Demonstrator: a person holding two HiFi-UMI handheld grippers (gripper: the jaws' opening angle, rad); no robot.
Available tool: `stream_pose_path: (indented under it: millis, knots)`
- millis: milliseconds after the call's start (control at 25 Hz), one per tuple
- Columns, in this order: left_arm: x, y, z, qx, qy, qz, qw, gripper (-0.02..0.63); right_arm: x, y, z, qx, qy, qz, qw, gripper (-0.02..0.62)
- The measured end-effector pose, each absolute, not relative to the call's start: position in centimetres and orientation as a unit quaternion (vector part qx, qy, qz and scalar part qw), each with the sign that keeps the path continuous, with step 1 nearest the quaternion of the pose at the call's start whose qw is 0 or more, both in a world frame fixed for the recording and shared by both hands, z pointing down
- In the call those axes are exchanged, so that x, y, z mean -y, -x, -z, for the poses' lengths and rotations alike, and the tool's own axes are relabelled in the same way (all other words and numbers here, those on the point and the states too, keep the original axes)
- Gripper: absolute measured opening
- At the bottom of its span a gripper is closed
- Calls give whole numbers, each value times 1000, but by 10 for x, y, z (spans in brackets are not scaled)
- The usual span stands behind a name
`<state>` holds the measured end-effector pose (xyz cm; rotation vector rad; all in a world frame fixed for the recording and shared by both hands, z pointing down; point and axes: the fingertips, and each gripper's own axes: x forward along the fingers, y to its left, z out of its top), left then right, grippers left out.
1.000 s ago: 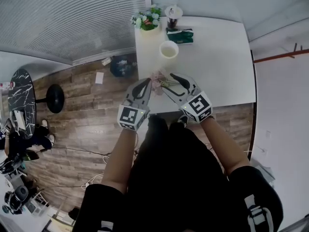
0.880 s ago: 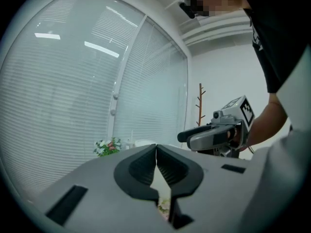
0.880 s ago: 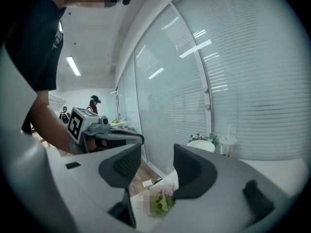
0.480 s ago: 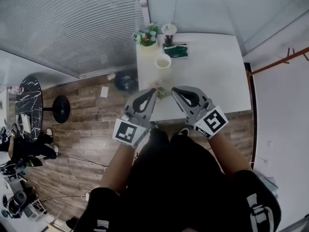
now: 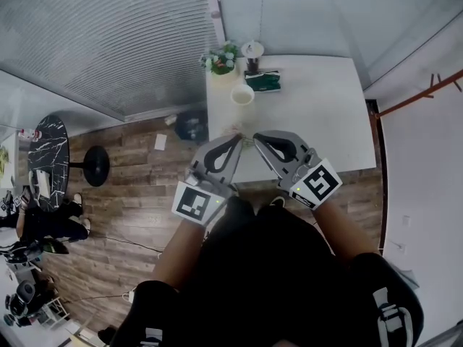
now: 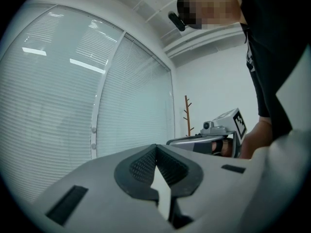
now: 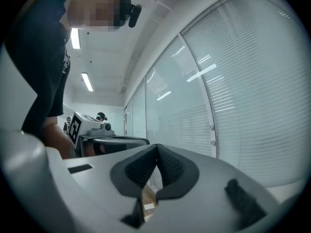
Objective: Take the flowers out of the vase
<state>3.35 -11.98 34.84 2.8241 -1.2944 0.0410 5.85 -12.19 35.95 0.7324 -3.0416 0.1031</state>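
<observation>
No writing is legible; the print on the flat green packet [image 5: 264, 80] is too small to read. The pale pink cut flowers [image 5: 235, 131] lie on the white rectangular table [image 5: 318, 114], just at 12 o'clock of the grey left gripper [image 5: 238, 140] and at 11 o'clock of the grey right gripper [image 5: 257, 138], with the white cylindrical vase [image 5: 242, 94] farther off at 12 o'clock. Both grippers' jaws are closed together with nothing between them.

Two grippers, the left gripper [image 5: 236, 140] and the right gripper [image 5: 257, 139], toward 6 o'clock, one white table [image 5: 325, 114], one white vase [image 5: 242, 94], one green packet [image 5: 263, 81], one bunch of cut flowers [image 5: 234, 130], one potted flower arrangement [image 5: 222, 58] and one cup [image 5: 252, 50] at 12 o'clock, one black stool [image 5: 95, 166] at 9 o'clock.
</observation>
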Motion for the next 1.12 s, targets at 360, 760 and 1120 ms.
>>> stream_pose_path:
  millis: [360, 760, 1120]
  knots:
    - [117, -34, -348, 427, -904, -14, 17, 12, 119, -60, -356, 972, -233, -29, 0, 20]
    - [115, -32, -353, 429, -903, -15, 17, 12, 114, -57, -359, 971, -238, -31, -1, 20]
    - [113, -31, -357, 426, -904, -17, 20, 12, 112, -57, -364, 969, -244, -34, 1, 20]
